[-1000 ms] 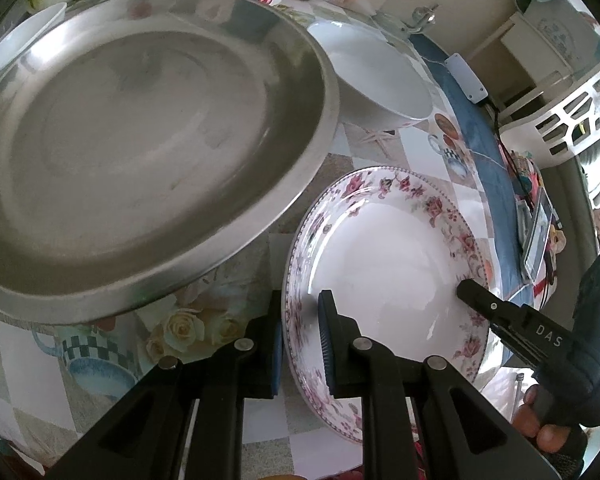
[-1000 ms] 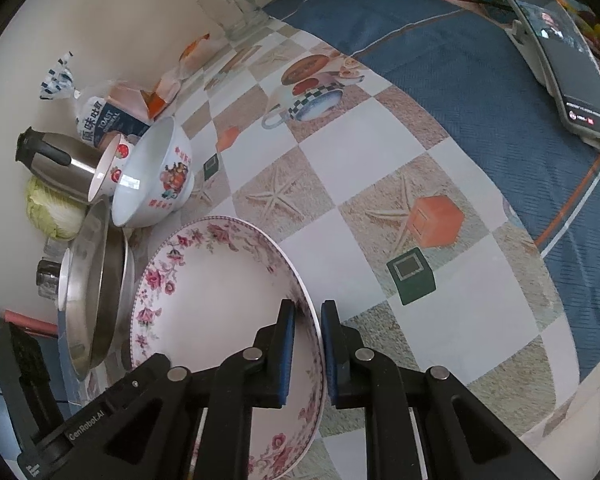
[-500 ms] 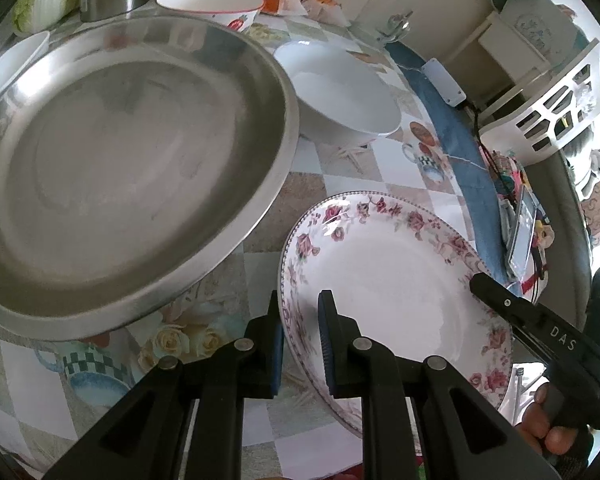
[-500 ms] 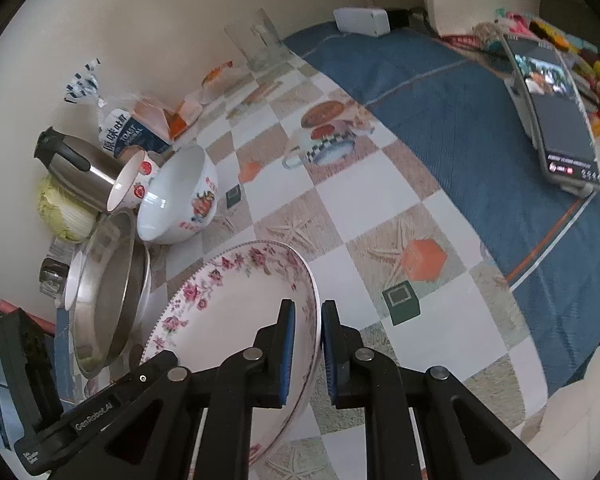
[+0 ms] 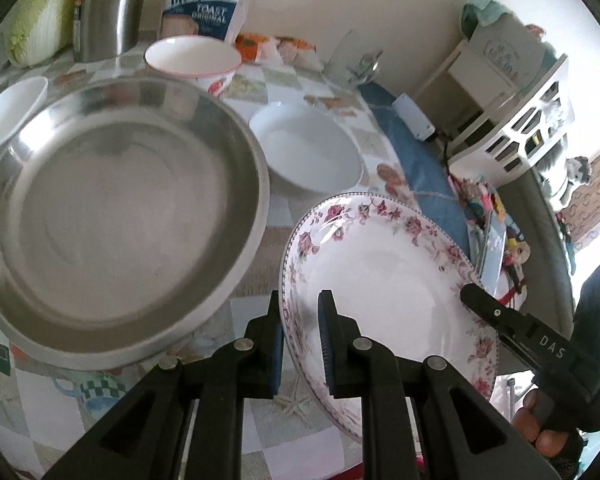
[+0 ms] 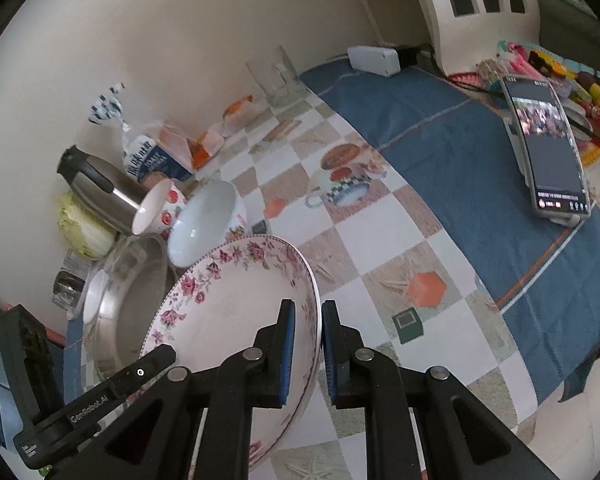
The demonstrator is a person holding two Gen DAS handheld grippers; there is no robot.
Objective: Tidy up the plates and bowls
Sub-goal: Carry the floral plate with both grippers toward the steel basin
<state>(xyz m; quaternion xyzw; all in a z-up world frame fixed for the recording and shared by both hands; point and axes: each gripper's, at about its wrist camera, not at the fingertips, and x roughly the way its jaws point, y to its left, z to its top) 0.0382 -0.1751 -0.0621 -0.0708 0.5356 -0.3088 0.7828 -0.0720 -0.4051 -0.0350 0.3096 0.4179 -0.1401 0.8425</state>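
**Inspector:** State of the floral plate [image 5: 388, 280]?

**Assistant:** The left gripper [image 5: 300, 344] is clamped on its near-left rim, one pad on each face. The right gripper [image 6: 307, 344] pinches the opposite rim the same way. The plate sits tilted between the two, its near edge cut off behind the fingers.

**Inspector:** Immediately around it?

**Assistant:** Left of the left gripper lies a steel pan [image 5: 116, 216]. Ahead of the plate sits a white bowl [image 5: 312, 148], and beyond that a red-rimmed bowl [image 5: 192, 56]. Whether the plate's underside touches the checked tablecloth [image 6: 380, 232] cannot be told.

**Inspector:** Legible writing?

**Assistant:** The bread bag [image 5: 200, 8] at the far wall reads "TOAST ORIGINAL" under Chinese characters too blurred to give. The right gripper's finger, seen from the left wrist, reads "DAS". The left gripper's finger, seen from the right wrist, reads "GenRobot.AI".

**Inspector:** Anything obscured?

**Assistant:** The phone [image 6: 548, 148], far right of the right gripper on blue cloth [image 6: 460, 168], shows a screen too small to read. The steel kettle [image 5: 108, 4] is cut off at the top. Fingertips of a hand [image 5: 540, 428] show at the lower right edge.
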